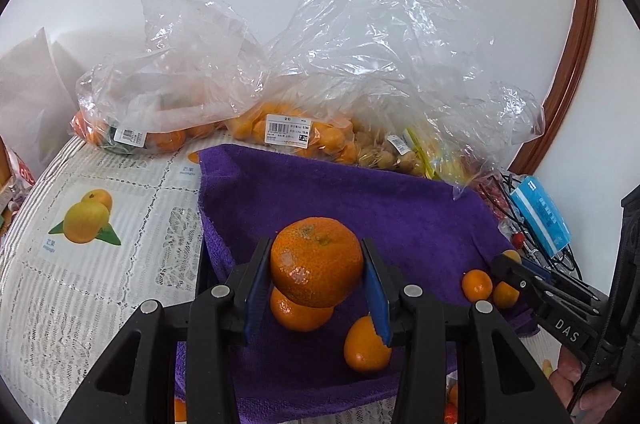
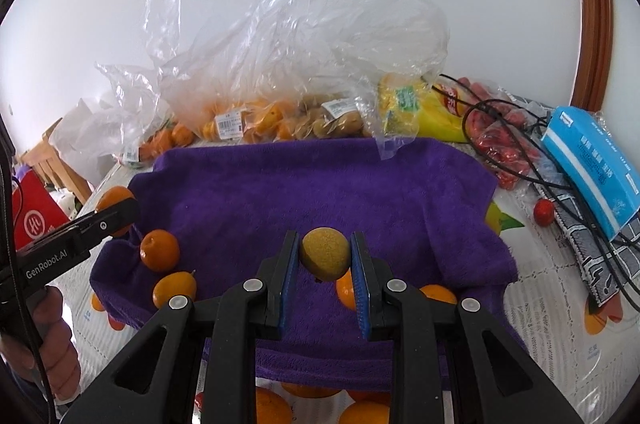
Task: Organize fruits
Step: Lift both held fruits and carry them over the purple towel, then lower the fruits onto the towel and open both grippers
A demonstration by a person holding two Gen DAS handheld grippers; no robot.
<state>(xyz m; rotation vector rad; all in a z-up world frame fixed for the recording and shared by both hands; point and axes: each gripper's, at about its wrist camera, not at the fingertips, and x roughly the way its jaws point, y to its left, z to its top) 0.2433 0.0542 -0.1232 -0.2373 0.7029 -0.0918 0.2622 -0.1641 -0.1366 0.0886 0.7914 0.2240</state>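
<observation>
Sorting looks partly done, judging by how things lie: a few loose fruits already rest on the purple towel [image 1: 400, 216], while most of the produce waits in the clear plastic bags [image 1: 360, 63] heaped along the towel's 12 o'clock edge. The left gripper [image 1: 318, 264] clamps a large mandarin [image 1: 316, 260] between its blue pads, held above the cloth; beneath it, at 6 o'clock, lies a second mandarin [image 1: 298, 316], and at 5 o'clock a smaller smooth orange fruit [image 1: 366, 348]. The right gripper [image 2: 325, 256], jaws narrow, pinches a small yellow-ochre fruit [image 2: 325, 254] over the towel's middle. In the right wrist view two more orange fruits [image 2: 160, 250] sit at the towel's 9 o'clock edge, close to the other gripper's tip. Still to come, as I judge it, are setting down both held fruits and emptying the bags. The mandarin's skin is dimpled, glossy and slightly flattened, with pale scuffs; the small fruit looks matte and finely grained, nearly round. The towel is thick, plush terry that should cushion fruit and check rolling. The bags are thin, crinkled film bearing printed price labels; the tablecloth [image 1: 100, 224] below is lace-patterned with fruit pictures. At 3 o'clock lie a blue packet [image 2: 592, 167] and tangled black cables [image 2: 520, 143].
</observation>
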